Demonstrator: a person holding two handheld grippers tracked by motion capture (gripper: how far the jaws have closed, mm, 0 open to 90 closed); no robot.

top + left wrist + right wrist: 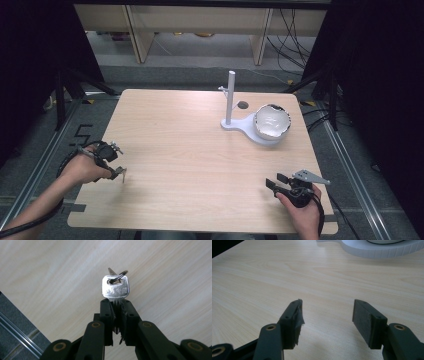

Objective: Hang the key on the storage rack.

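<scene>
Left tool: clamped on a silver key by the blade, the head sticking out past the jaw tips — the grip is narrow, so it should be kept firm and not eased on the way.
Key: in the left tool, seen in the high view just above the near-left part of the desk; a split ring runs through the head with a second small key hanging behind it.
Ring: it hangs loose beyond the jaws, and it looks like the part meant to go over a hook — carry it slowly so it does not swing.
Right tool: jaws wide apart with nothing between them, resting low over the near-right desk; in the high view it sits well apart from the key.
Right tool's job: probably to wait, or to steady the stand if the hanging nudges it.
Stand: white post on a white base, far right of the desk, with a small peg near the top pointing left.
Bowl: white, sitting on the stand's base just right of the post — keep the carry path left of it.
Approach: likely best to come in from the left at peg height, ring leading, and let go only once the ring is over the peg.
</scene>
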